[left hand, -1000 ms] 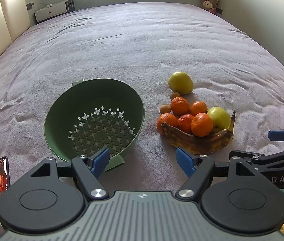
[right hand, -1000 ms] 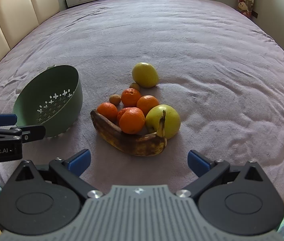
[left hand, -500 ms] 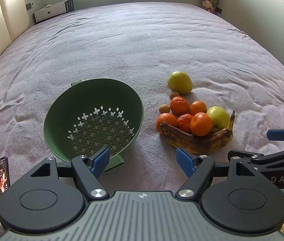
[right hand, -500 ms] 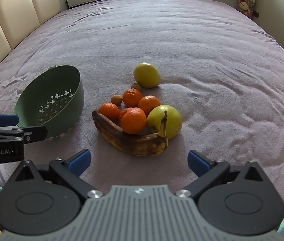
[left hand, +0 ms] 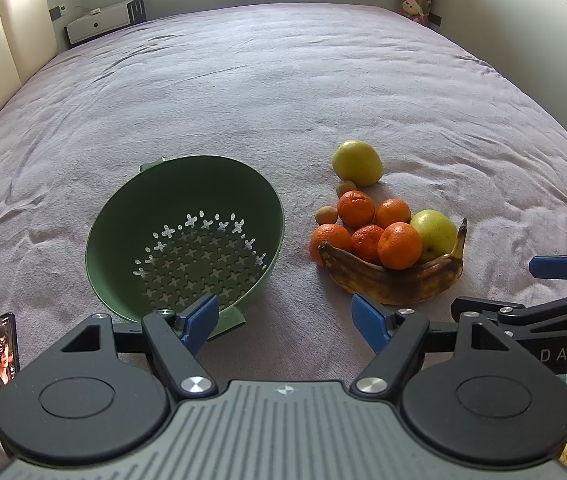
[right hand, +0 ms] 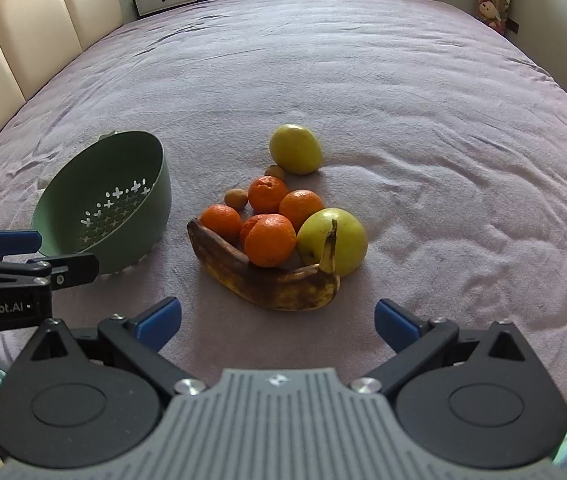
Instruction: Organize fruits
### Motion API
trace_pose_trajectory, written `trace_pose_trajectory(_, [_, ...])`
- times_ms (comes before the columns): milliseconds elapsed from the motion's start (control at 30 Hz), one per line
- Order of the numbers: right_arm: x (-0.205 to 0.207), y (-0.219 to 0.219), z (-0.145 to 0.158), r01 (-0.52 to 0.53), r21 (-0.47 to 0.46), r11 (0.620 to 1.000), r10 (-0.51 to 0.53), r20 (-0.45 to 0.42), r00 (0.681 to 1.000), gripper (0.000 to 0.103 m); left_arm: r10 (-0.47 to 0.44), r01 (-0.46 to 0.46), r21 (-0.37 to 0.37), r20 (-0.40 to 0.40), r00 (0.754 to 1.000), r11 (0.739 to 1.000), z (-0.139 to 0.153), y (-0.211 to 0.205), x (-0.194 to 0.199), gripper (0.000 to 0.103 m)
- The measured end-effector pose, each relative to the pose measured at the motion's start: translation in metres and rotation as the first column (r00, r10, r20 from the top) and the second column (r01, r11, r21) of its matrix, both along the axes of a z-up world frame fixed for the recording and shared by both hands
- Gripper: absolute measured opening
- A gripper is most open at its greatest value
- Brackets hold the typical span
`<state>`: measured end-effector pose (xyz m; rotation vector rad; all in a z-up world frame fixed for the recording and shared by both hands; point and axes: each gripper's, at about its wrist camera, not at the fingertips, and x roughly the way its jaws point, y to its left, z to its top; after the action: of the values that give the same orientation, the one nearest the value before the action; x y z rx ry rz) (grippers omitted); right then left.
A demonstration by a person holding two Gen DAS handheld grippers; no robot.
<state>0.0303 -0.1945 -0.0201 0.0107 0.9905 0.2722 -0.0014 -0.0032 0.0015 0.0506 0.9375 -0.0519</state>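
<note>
Beside the colander (left hand: 185, 236), perhaps tilted, loose fruit (right hand: 279, 224); both claws (left hand: 285, 322) (right hand: 277, 322) wide, empty.

Right gripper (right hand: 277, 320) eased slightly toward banana (right hand: 267, 280), fruit sits lower in view

A mauve bedspread (left hand: 283, 80) fills the room, cream padded headboard (right hand: 23, 40) along the left.
</note>
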Motion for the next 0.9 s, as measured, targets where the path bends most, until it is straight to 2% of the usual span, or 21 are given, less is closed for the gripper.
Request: trace_pose_trajectory(900, [0.0017, -0.0003, -0.0007, 0.0, 0.006, 1.0, 0.0, -0.006, 1.0, 0.099, 0.0, 0.0, 0.0, -0.001, 1.0, 1.0, 0.0002, 0.0001, 0.0004, 0.089])
